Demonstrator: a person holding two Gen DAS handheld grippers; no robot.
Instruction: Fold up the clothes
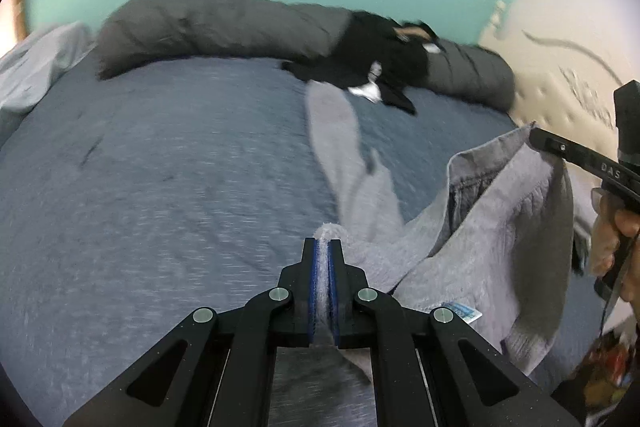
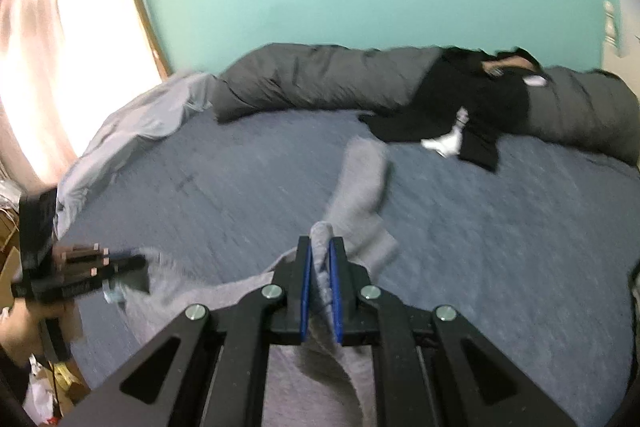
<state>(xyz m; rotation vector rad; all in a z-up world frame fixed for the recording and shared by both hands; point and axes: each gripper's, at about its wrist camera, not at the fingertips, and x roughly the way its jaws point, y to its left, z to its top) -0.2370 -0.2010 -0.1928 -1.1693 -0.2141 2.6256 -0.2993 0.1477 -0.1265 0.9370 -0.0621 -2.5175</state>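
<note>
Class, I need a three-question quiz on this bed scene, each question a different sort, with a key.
1. True or false: the left gripper is shut on the grey garment.
2. Which colour is the clothing heap against the grey duvet roll? A black, B red, C yellow.
3. Fill in: the right gripper holds the ____ garment.

Key: 1 true; 2 A; 3 grey.

My left black two-finger tool: blue-edged pads, four silver pivot screws. My right tool: identical build, with "DAS" lettered in white along its side.
</note>
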